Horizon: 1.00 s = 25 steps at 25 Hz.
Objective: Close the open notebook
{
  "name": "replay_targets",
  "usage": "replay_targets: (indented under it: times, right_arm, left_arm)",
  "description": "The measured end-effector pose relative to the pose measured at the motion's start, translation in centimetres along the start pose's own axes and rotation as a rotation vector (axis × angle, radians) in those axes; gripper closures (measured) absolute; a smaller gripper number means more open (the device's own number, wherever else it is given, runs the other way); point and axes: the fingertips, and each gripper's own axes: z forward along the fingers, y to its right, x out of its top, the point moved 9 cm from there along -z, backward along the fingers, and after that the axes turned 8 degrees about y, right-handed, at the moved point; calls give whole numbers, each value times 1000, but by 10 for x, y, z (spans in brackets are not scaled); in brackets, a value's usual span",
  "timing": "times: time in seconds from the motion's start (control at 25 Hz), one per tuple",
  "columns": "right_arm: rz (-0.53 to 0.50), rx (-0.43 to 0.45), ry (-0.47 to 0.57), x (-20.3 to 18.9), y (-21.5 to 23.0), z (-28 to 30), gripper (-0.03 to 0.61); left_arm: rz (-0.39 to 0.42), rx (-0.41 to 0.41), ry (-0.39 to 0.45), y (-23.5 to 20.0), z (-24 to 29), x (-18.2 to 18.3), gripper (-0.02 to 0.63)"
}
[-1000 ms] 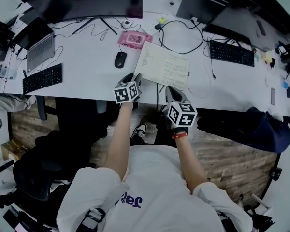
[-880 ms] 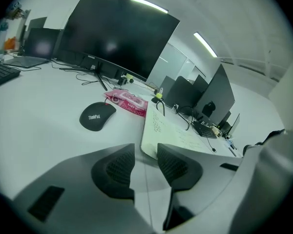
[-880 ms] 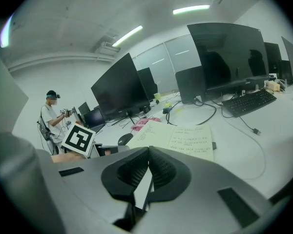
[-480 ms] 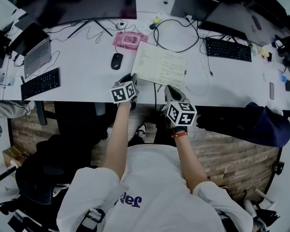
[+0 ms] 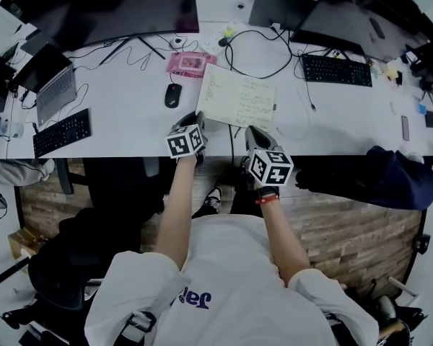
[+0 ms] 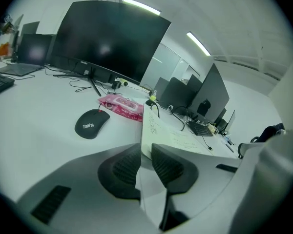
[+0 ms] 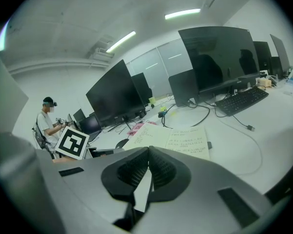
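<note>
The open notebook (image 5: 238, 99) lies flat on the white desk (image 5: 130, 107), its handwritten pages facing up. My left gripper (image 5: 199, 117) is at its near left corner. In the left gripper view the jaws are closing, and the edge of the notebook (image 6: 185, 138) reaches in between the left gripper's (image 6: 146, 150) pads, which stand a little apart. My right gripper (image 5: 251, 132) hangs at the desk's front edge, short of the notebook (image 7: 185, 140). The right gripper's (image 7: 149, 151) tips meet, with nothing between them.
A black mouse (image 5: 172, 94) and a pink packet (image 5: 191, 63) lie left of and behind the notebook. A looped cable (image 5: 260, 49), keyboards (image 5: 337, 71) and monitors (image 5: 115, 6) fill the back. A person (image 7: 48, 123) sits far left. A dark blue garment (image 5: 390, 179) is at right.
The left gripper's jaws have narrowed at the notebook's near left corner. Both hands have hardly shifted, and the notebook still lies open.
</note>
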Motion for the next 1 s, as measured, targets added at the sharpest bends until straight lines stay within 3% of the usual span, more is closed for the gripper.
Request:
replay_targets:
  times: [0.68,1.0]
  right_arm:
    - [32,-59,64,9,9,-17,566]
    - [55,-86,42,6,14,-25,565]
  left_arm:
    - [57,-73,35,37,-16,17,552]
    - [73,-122,56,53,-17,19,551]
